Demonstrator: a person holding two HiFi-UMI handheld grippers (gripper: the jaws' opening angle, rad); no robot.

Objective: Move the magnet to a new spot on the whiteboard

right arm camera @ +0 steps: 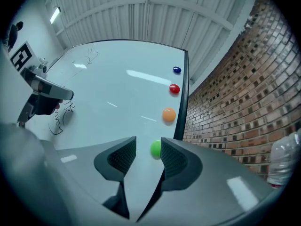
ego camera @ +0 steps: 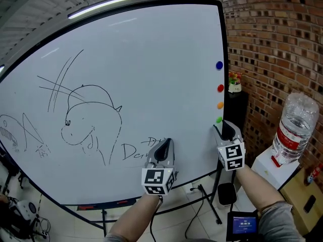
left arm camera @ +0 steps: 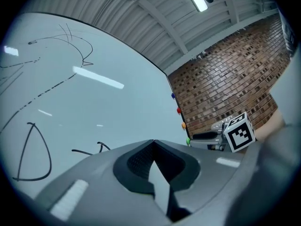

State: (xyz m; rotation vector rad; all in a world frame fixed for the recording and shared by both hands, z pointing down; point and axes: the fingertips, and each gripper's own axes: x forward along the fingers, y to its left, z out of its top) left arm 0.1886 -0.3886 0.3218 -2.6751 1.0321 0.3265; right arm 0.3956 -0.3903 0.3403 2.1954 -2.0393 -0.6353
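The whiteboard (ego camera: 151,59) stands upright on its legs in front of a brick wall (ego camera: 272,44), its left half covered with marker sketches. Four round magnets run in a column down its right edge: blue (ego camera: 219,65), red (ego camera: 220,88), orange (ego camera: 220,105) and, lowest, the green magnet (ego camera: 219,119). The right gripper (ego camera: 228,130) is raised to that bottom corner with its tips at the green magnet, which looks like the one chosen for the move. In the right gripper view its jaws are spread. The green magnet (right arm camera: 155,149) shows in the gap between them, close against the right-hand jaw and clear of the left-hand one, so nothing is pinched and the magnet clings to the board by its own pull. The gripper (right arm camera: 148,142) points almost square at the board, probably so the jaws can straddle the button from both sides. Whether this is the approach to a grasp or the magnet set in its place cannot be told from here. The left gripper (ego camera: 162,147) hangs idle near the board's lower middle, below the handwriting, with its jaws pressed together on nothing (left arm camera: 153,142), well out of the way. A water bottle (ego camera: 295,127) stands on a small white stand to the right, away from the work.
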